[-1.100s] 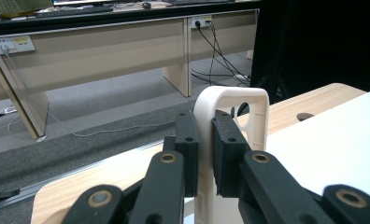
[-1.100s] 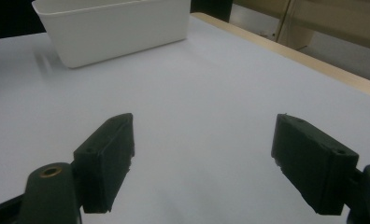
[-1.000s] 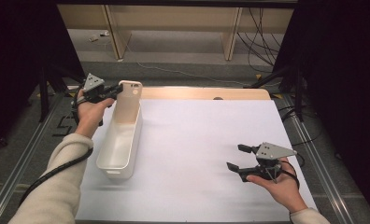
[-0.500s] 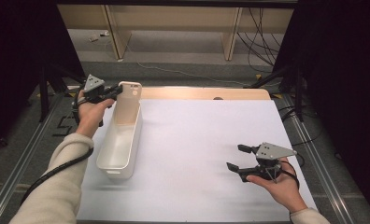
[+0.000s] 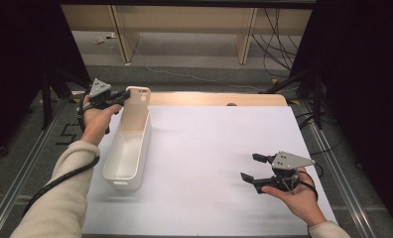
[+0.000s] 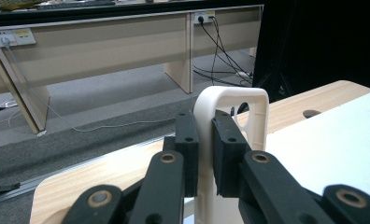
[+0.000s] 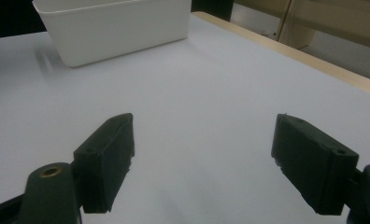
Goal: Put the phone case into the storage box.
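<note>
A long white plastic bin lies on the white table sheet at the left, its raised handle tab at the far end. My left gripper is shut on that handle tab, with both black pads pressed against its sides. My right gripper rests low over the sheet at the front right, open, with nothing between its pads. The bin stands well beyond the right gripper's jaws.
The white sheet covers most of a wooden table with a small hole near the far edge. Metal rails run along both sides. Cables lie on the floor beyond, under a wooden bench.
</note>
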Demonstrator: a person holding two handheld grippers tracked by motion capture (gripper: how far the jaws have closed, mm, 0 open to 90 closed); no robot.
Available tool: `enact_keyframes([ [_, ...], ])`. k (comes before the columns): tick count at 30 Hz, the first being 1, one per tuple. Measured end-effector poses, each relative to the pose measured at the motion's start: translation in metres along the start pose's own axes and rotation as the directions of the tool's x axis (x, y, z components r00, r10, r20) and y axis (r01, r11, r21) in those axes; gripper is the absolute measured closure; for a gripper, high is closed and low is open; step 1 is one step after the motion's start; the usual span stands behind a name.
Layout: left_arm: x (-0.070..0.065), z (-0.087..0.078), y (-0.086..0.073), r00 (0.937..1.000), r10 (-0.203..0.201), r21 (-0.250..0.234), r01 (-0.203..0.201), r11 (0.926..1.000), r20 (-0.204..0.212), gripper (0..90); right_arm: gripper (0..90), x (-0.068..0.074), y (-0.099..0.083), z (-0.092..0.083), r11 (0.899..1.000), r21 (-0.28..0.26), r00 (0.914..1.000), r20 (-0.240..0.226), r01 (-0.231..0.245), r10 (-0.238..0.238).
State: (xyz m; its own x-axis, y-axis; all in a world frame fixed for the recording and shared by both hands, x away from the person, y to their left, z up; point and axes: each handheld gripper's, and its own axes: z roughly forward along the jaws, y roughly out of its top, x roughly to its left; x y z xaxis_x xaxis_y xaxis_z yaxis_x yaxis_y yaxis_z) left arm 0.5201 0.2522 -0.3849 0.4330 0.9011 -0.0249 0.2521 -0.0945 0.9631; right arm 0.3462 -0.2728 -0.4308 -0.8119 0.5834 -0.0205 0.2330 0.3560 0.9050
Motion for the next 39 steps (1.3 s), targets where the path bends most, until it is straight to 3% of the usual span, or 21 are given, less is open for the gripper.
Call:
enact_keyframes([
  [39, -0.0001, 0.0024, -0.0069, 0.9999, -0.009, 0.033, 0.009, 0.9994, 0.013, 81.7, 22.9, 0.0004, -0.0004, 0.0009, 1.000, 0.006, 1.0000, -0.005, 0.000, 0.000],
])
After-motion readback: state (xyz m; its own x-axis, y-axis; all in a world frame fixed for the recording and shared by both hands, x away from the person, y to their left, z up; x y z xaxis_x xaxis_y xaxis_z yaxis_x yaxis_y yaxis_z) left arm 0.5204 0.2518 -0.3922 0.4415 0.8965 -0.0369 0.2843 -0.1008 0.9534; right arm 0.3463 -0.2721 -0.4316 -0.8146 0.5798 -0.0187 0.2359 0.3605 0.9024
